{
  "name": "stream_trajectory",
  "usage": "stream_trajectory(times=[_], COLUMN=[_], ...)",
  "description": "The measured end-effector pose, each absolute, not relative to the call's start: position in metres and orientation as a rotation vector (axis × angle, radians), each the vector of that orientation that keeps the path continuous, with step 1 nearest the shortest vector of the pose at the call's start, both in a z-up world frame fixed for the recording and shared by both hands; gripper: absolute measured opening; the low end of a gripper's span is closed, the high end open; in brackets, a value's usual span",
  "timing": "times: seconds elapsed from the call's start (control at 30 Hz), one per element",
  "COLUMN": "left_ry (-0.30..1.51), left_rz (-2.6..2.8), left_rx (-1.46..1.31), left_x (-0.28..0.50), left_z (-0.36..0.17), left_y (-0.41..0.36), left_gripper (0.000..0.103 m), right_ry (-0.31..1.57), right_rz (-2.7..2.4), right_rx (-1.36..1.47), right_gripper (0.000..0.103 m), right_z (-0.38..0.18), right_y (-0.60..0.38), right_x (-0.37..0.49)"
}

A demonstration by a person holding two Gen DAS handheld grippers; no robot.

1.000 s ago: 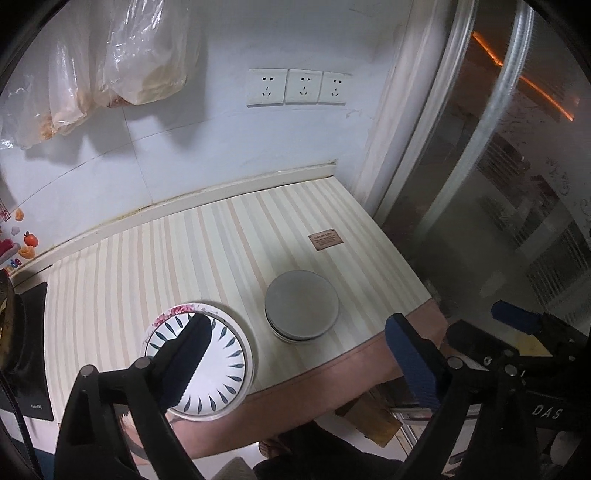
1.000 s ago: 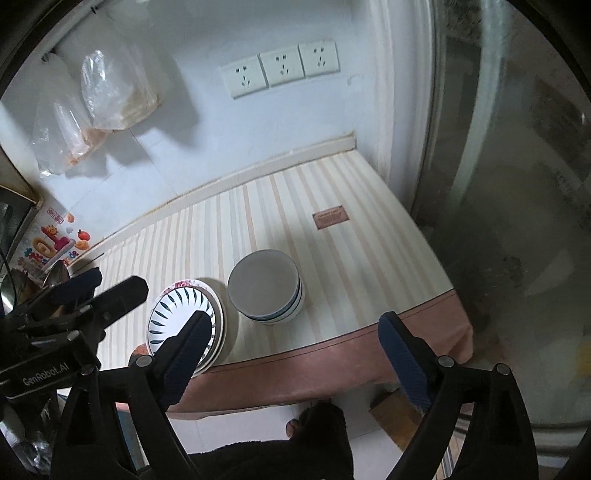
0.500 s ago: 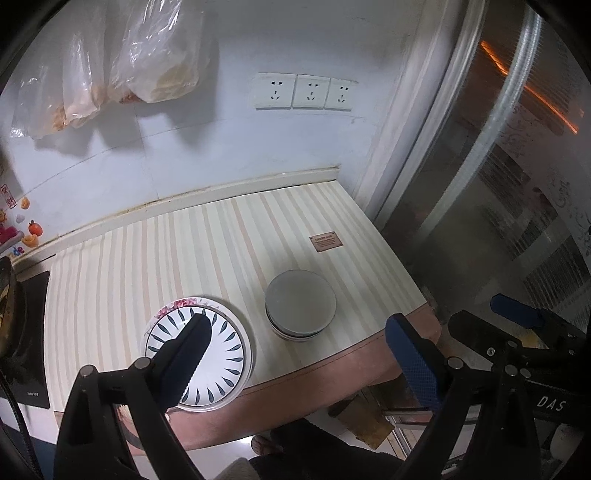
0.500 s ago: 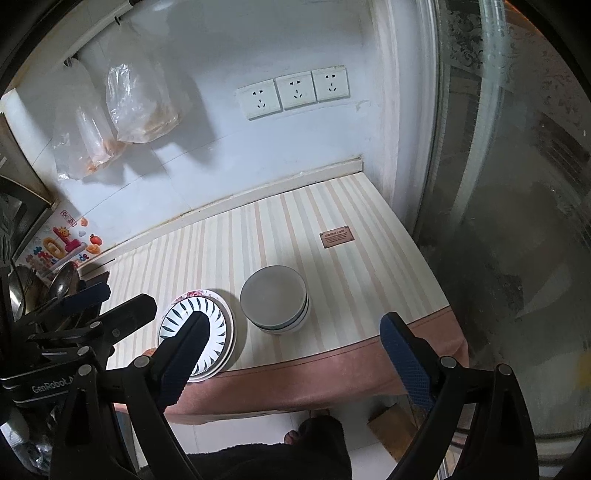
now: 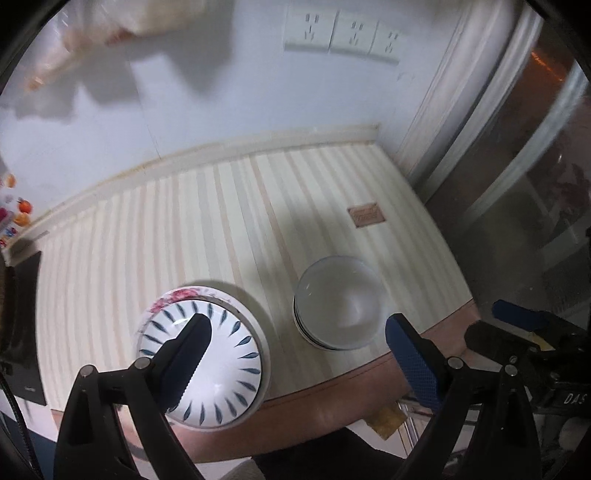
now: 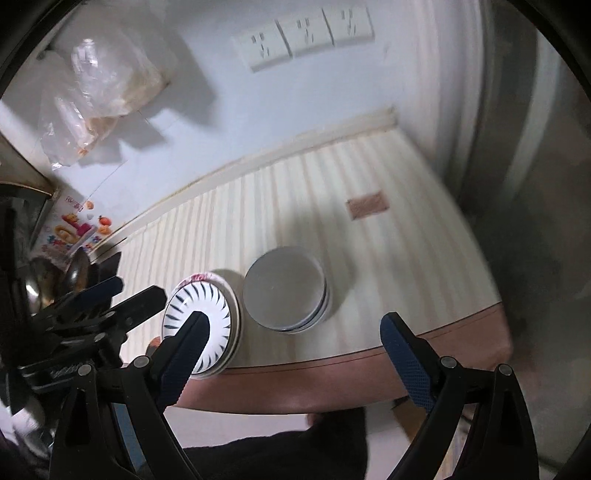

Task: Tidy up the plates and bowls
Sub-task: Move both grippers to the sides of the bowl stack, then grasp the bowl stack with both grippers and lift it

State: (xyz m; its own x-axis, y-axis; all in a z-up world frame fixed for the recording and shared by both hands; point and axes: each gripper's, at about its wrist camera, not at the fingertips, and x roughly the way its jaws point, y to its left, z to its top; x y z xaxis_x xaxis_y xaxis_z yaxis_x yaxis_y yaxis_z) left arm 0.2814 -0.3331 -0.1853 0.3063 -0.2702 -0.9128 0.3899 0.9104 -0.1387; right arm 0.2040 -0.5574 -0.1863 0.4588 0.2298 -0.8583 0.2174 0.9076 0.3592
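A stack of plates [image 5: 229, 362] lies near the front edge of the striped table [image 5: 221, 221]; the top plate is white with blue leaf marks, and a floral rim [image 5: 173, 295] shows beneath it. To its right stands a stack of white bowls [image 5: 340, 299]. My left gripper [image 5: 297, 321] hovers open and empty above both stacks, one finger over the plates. In the right wrist view, the plates [image 6: 201, 297] and bowls [image 6: 282, 286] lie ahead of my right gripper [image 6: 293, 318], which is also open and empty. Each gripper appears at the edge of the other's view.
A brown label [image 5: 366, 216] is stuck on the tabletop behind the bowls. Wall sockets [image 6: 303, 35] and hanging plastic bags [image 6: 107, 96] are on the back wall. A glass door [image 5: 517, 166] bounds the right side. Metal ladles [image 6: 70, 273] sit at far left.
Both grippers have dropped closer to the table, so plates and bowls look larger, and both views are blurred by motion. The plates and bowls have not moved. Both grippers stayed open.
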Motion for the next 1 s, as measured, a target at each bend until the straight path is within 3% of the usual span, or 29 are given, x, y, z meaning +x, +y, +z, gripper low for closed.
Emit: stream_trajectory(times=[0.37, 0.63, 0.73, 0.87, 1.0], left_ry=[1.517, 1.636, 1.668, 1.7, 1.717], left_rz=[-0.482, -0.541, -0.567, -0.601, -0.616], left_rx=[0.037, -0.072, -0.091, -0.089, -0.073], left_x=[0.361, 0.378, 0.379, 0.378, 0.374], left_z=[-0.313, -0.35, -0.358, -0.366, -0.372], left_y=[-0.356, -0.368, -0.372, -0.38, -0.385], left_gripper=[0.095, 0.092, 0.082, 0.06, 0.057], right_ry=[1.347, 1.439, 1.446, 1.458, 1.468], right_rz=[0.159, 0.24, 0.271, 0.309, 0.333], right_rx=[0.616, 0.723, 0.765, 0.815, 0.838], right_gripper=[0.096, 0.095, 0.095, 0.091, 0.079], right_z=[-0.347, -0.422, -0.437, -0.451, -0.456], right_y=[-0.575, -0.57, -0.57, -0.569, -0.565], right_x=[0.282, 0.311, 0.318, 0.324, 0.33])
